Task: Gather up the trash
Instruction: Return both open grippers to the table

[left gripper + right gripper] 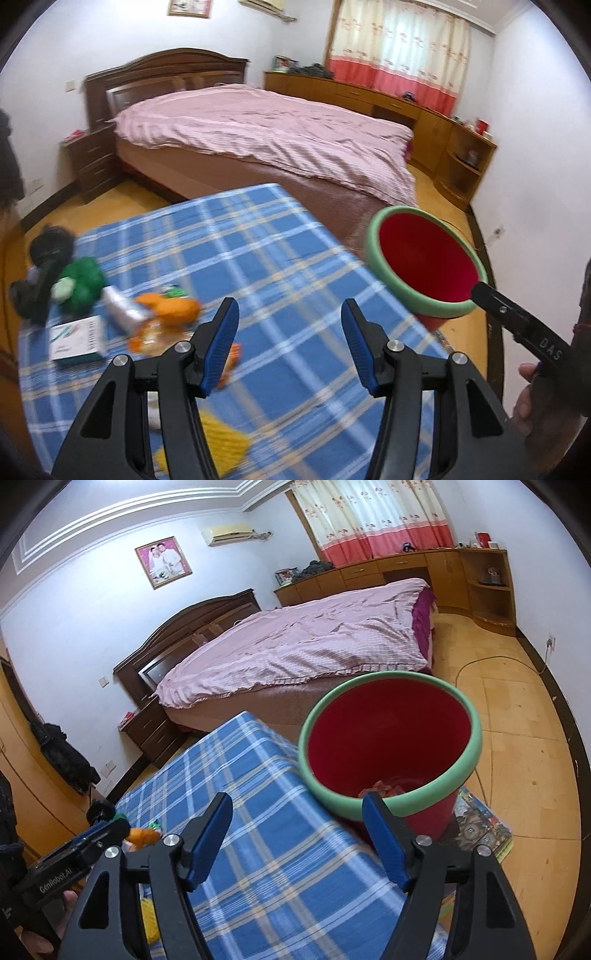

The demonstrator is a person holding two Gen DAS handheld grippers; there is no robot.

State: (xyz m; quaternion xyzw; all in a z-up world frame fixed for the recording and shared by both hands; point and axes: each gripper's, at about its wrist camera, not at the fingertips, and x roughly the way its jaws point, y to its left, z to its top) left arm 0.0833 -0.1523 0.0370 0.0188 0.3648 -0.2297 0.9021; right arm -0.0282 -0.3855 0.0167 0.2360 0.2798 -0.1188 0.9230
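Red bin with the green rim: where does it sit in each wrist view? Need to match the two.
Left wrist: the red bin is right of centre, past the right edge of the blue plaid cloth; the right gripper reaches toward its near rim.
Right wrist: the bin is centre-right, just beyond the right gripper, some trash at its bottom.
Shared landmark: the bed with the pink cover behind the bin.

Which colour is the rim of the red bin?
The rim of the red bin is light green. The right wrist view shows it best.
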